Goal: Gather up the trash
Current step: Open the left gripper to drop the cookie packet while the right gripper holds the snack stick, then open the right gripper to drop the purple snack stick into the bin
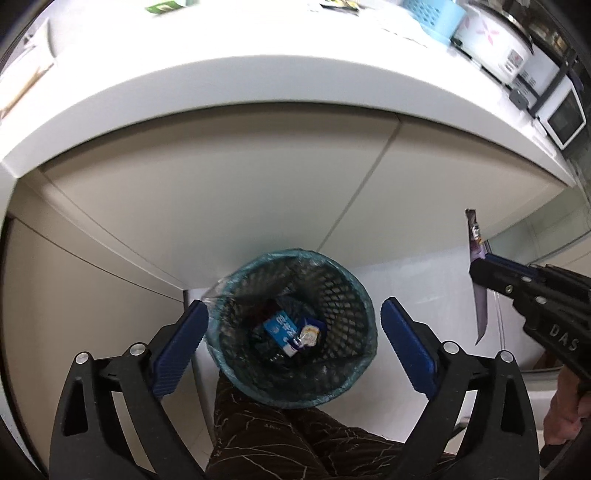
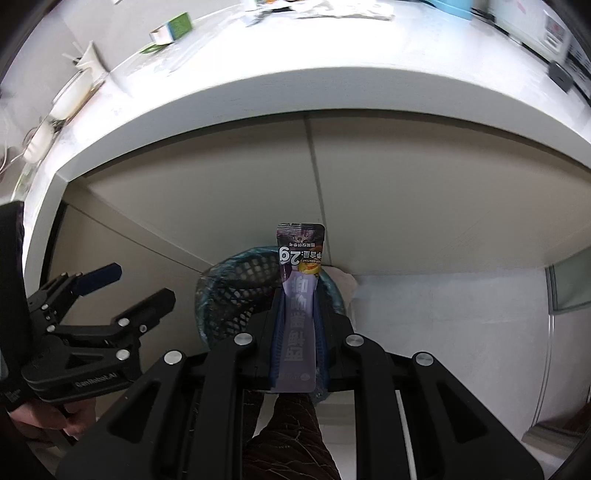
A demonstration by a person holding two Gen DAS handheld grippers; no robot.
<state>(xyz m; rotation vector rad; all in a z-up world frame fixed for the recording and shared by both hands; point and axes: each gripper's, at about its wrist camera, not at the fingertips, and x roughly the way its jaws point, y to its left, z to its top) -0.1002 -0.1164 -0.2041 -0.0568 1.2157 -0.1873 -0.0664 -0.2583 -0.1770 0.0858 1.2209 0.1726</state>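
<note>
A black mesh bin (image 1: pixel 352 291) with a blue liner stands on the floor against the cabinet. A blue-and-white packet (image 1: pixel 281 328) and a small crumpled wrapper (image 1: pixel 309 334) lie at its bottom. My left gripper (image 1: pixel 293 306) hangs over the bin, open wide, with nothing between its blue pads. It also shows at the left of the right wrist view, as the left gripper (image 2: pixel 142 284). My right gripper (image 2: pixel 300 295) is shut on a long purple snack wrapper (image 2: pixel 300 254), held upright just right of the bin (image 2: pixel 236 291). From the left wrist view, the right gripper (image 1: pixel 480 269) and wrapper (image 1: pixel 474 232) appear edge-on.
A white countertop (image 1: pixel 258 85) overhangs beige cabinet doors (image 1: pixel 221 192). On it stand a blue basket (image 1: pixel 432 14), a rice cooker (image 1: pixel 491 40), a microwave (image 1: pixel 561 118) and a green box (image 2: pixel 173 27). A person's leg (image 1: pixel 277 435) in brown patterned trousers is close below the bin.
</note>
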